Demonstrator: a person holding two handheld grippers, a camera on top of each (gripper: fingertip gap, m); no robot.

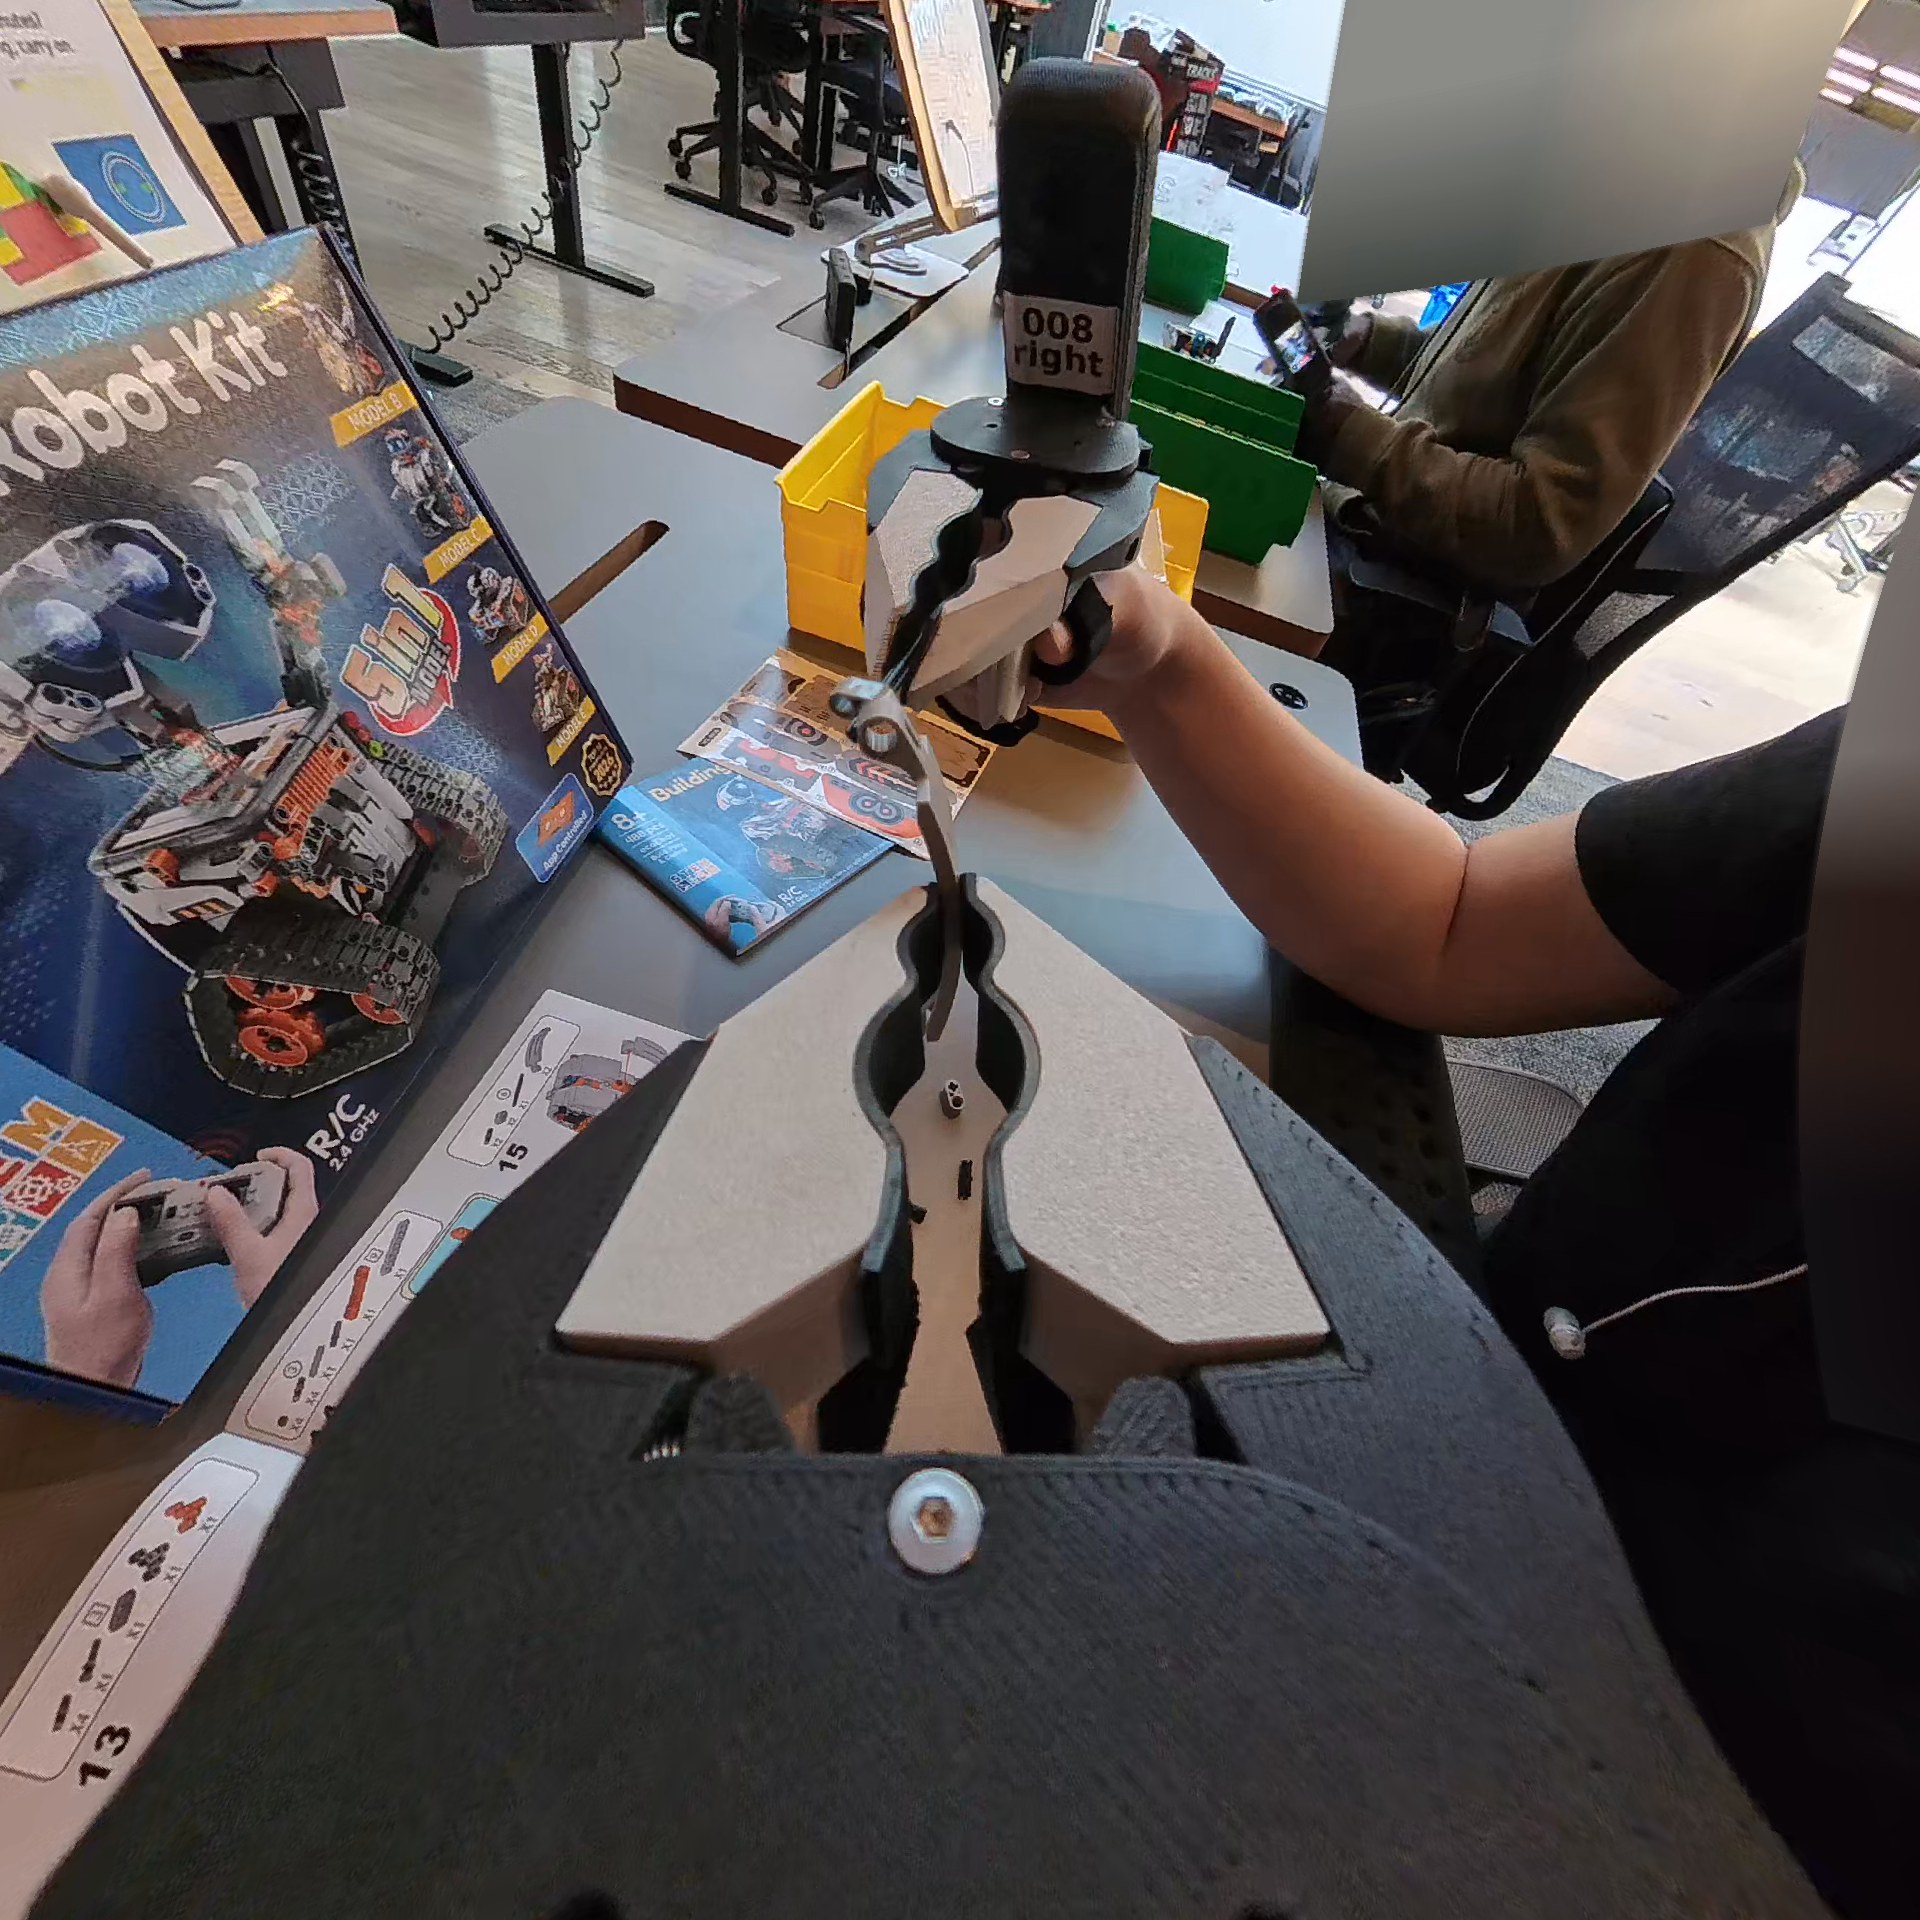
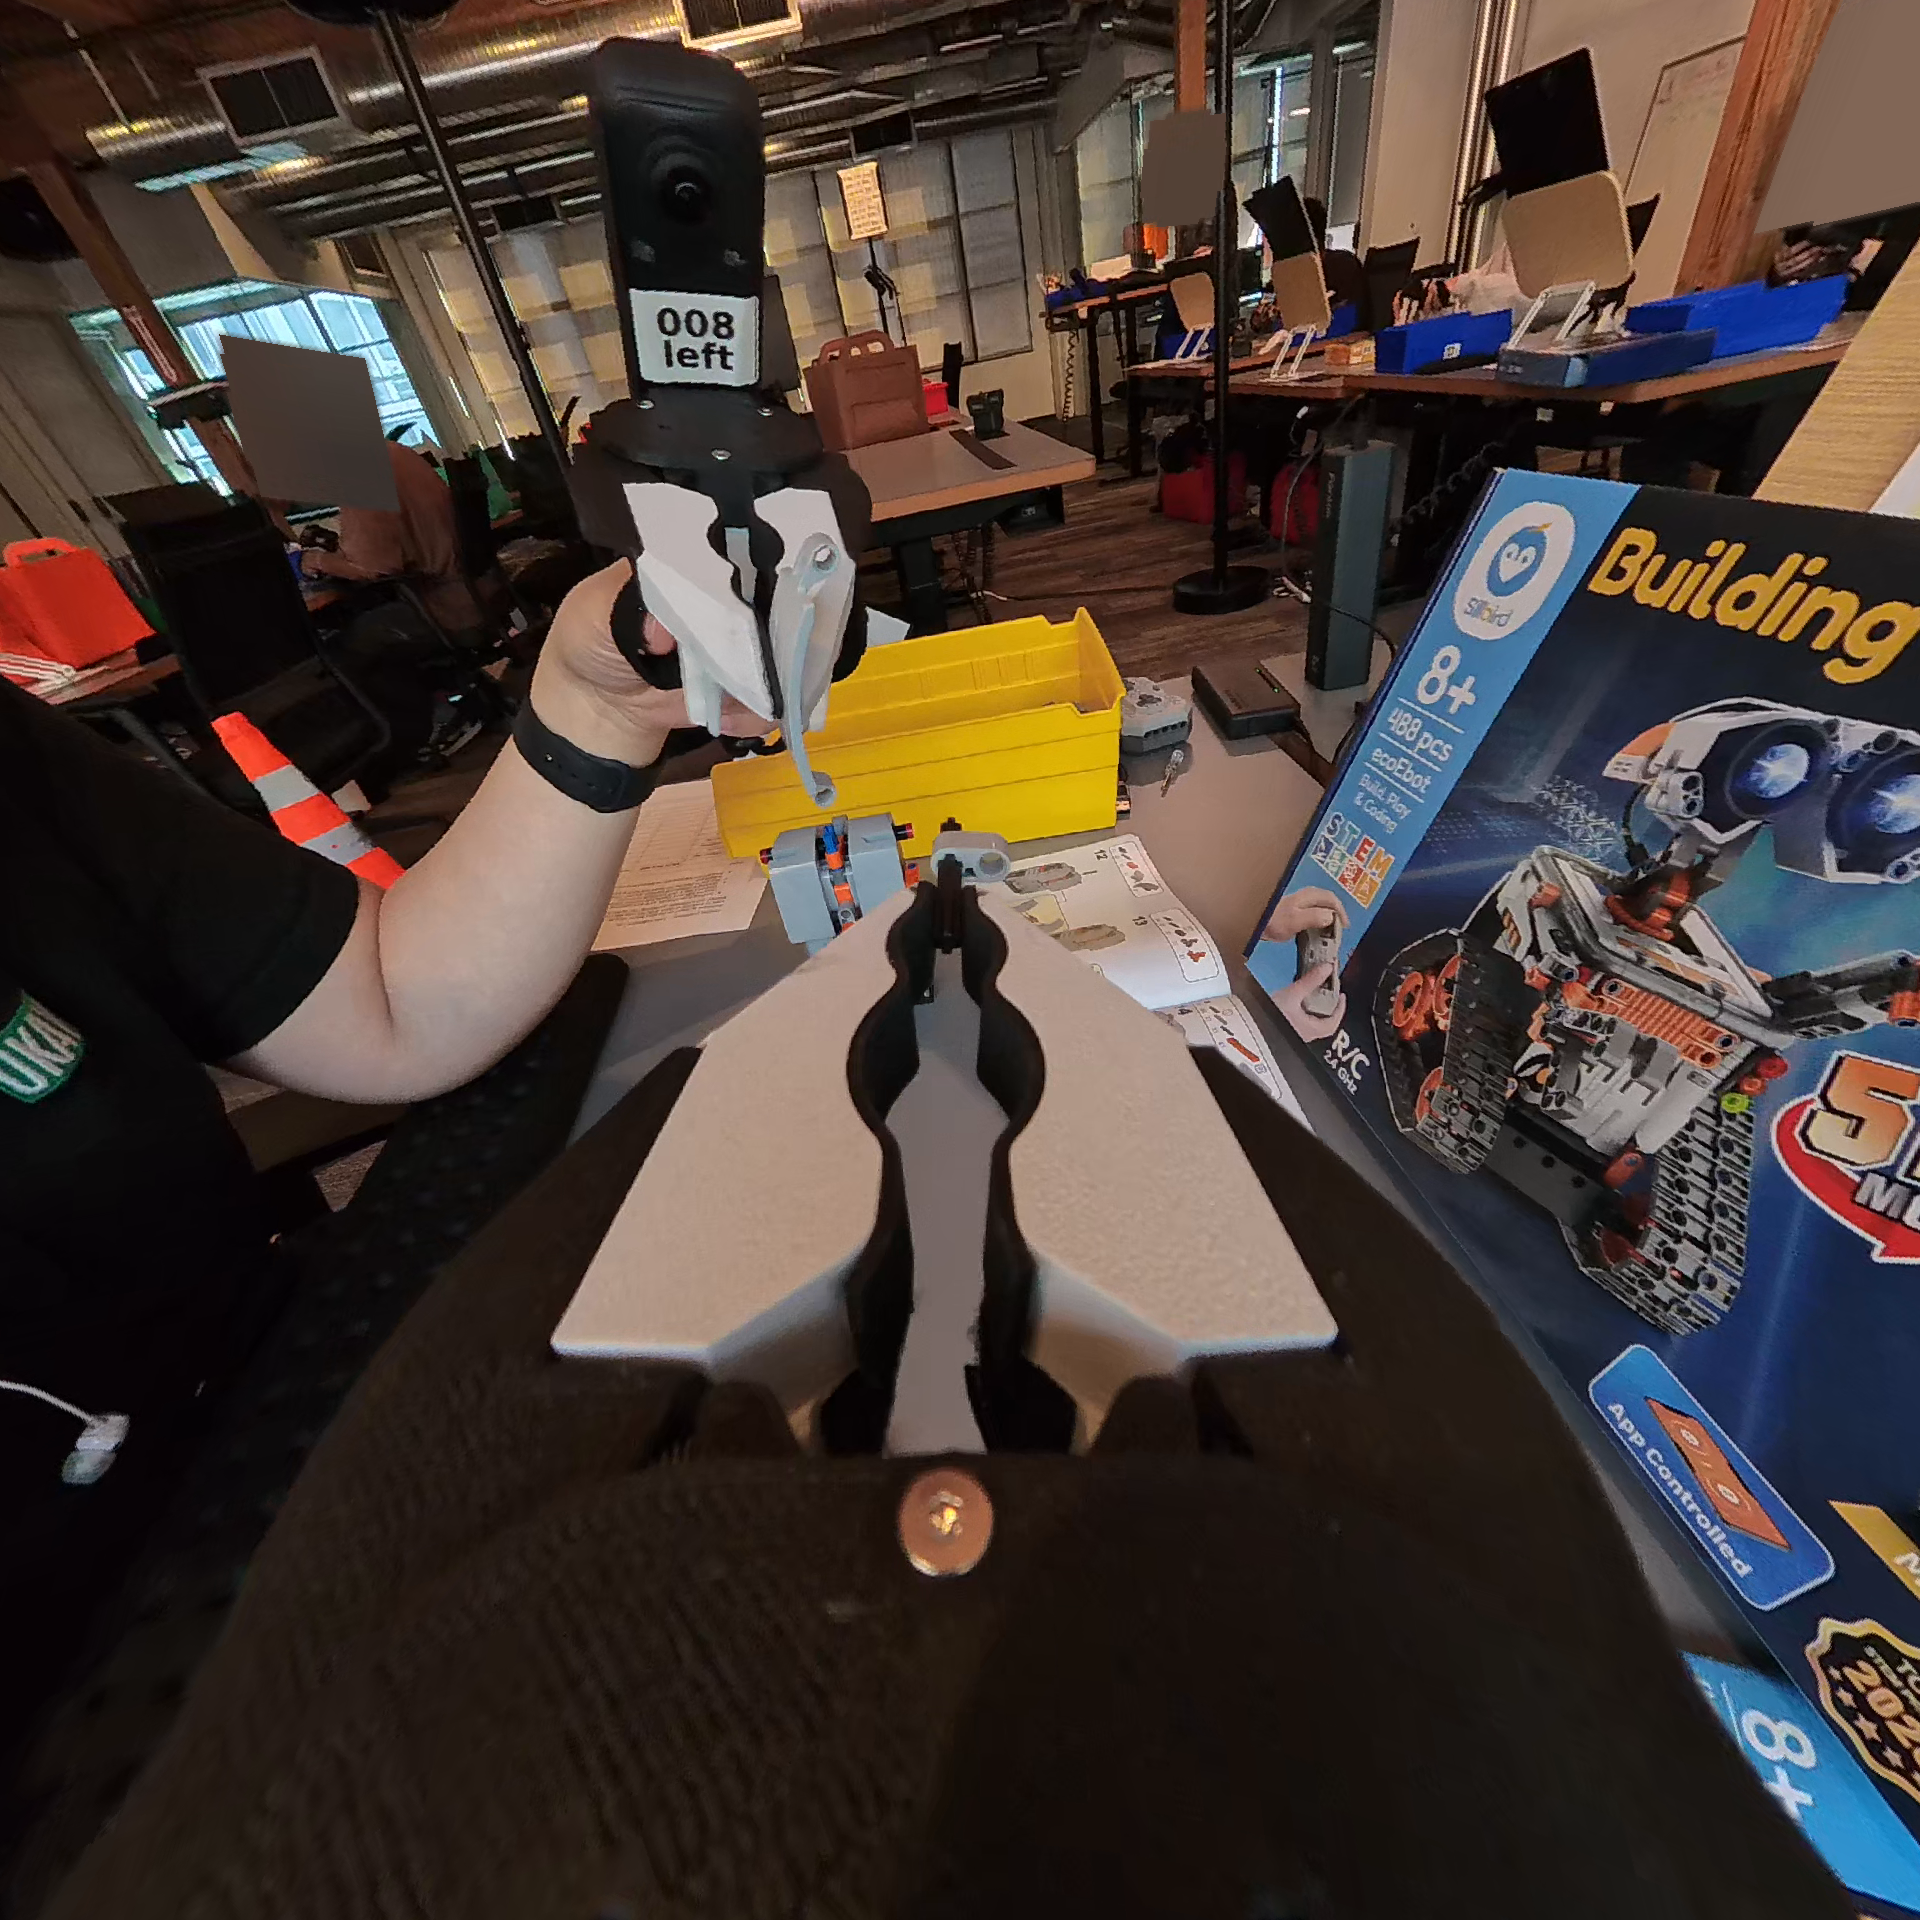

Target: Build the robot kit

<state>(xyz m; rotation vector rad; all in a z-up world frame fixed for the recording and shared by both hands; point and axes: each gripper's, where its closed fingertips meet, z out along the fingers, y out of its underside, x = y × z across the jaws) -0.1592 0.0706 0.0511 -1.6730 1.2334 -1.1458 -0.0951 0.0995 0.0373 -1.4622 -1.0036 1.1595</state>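
Observation:
My left gripper (image 1: pixel 940 902) is shut on a long curved grey beam (image 1: pixel 932 831) that rises out of its fingertips. My right gripper (image 1: pixel 902 670) is shut on a small grey connector piece (image 1: pixel 860 709), held at the beam's upper end; I cannot tell whether they touch. In the right wrist view the right gripper (image 2: pixel 945 902) pinches the connector (image 2: pixel 971 857) by a black pin. The left gripper (image 2: pixel 774 649) is raised with the beam (image 2: pixel 802 665) hanging down. A grey and orange block assembly (image 2: pixel 831 873) stands on the table just beyond the right fingertips.
A yellow bin (image 1: pixel 821 540) sits behind both grippers. A large blue kit box (image 1: pixel 260 727) stands at the left. A blue booklet (image 1: pixel 727 842), a sticker sheet (image 1: pixel 790 727) and open instruction pages (image 1: pixel 416 1247) lie on the grey table (image 1: pixel 665 582). A person (image 1: pixel 1507 416) sits beyond green bins (image 1: pixel 1216 436).

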